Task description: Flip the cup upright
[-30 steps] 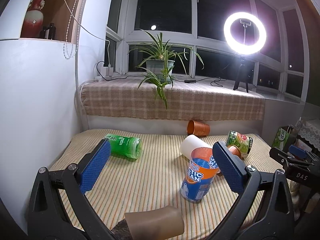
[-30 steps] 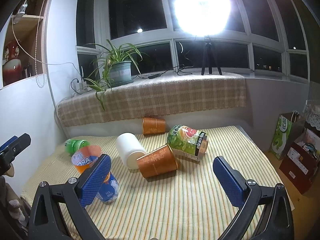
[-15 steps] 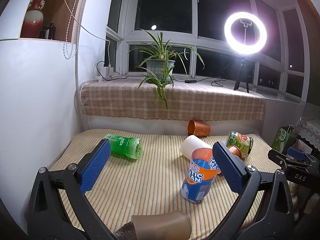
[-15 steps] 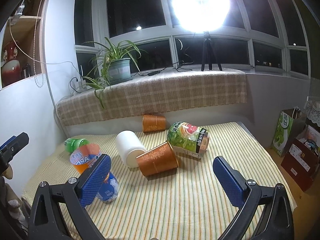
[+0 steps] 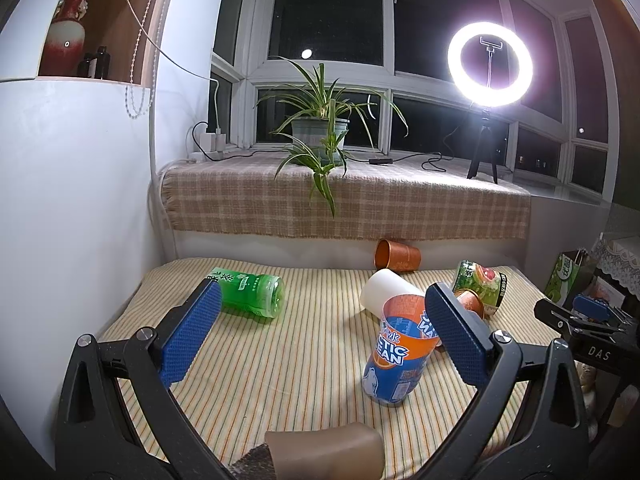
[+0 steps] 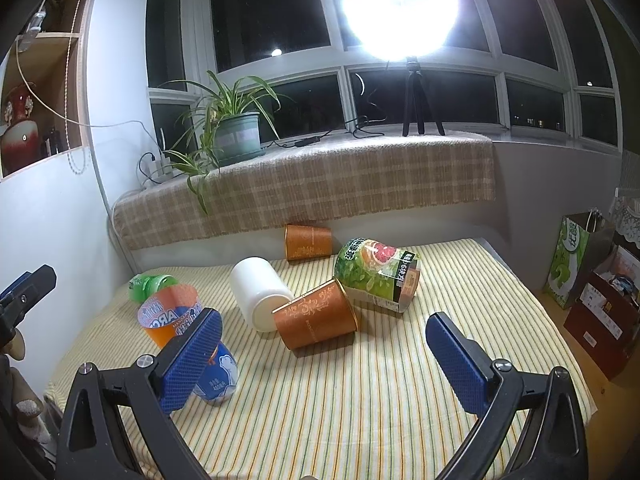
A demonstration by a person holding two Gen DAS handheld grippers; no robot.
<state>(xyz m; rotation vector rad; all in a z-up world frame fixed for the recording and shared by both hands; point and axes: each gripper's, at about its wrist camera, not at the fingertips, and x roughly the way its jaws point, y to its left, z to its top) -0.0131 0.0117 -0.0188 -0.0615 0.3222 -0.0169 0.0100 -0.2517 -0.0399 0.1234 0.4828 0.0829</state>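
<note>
Both tongs stand released and empty above the striped counter [image 6: 400,408], so as far as these views show, little of the flipping has been done. The left tongs [image 5: 320,332] hang over the near left part of the counter, their blue pads wide apart; the right tongs [image 6: 324,354] do the same over the middle. One blue-and-orange cup [image 5: 400,354] seems to stand on its base with its open rim up, leaning a little, though the fisheye warp makes that lean hard to judge. The rest lie on their sides: a white cup [image 6: 262,294] touching a copper cup [image 6: 316,316], a green printed cup [image 6: 376,270] just behind them, a second copper cup [image 6: 308,241] against the back wall, a green bottle-like cup [image 5: 250,292] to the left, and a brown cup [image 5: 326,454] at the near edge under the left tongs. Most likely the copper cup, lying nearly centred ahead of the right tongs, is the next to be gripped and turned upright; no grasp has begun.
</note>
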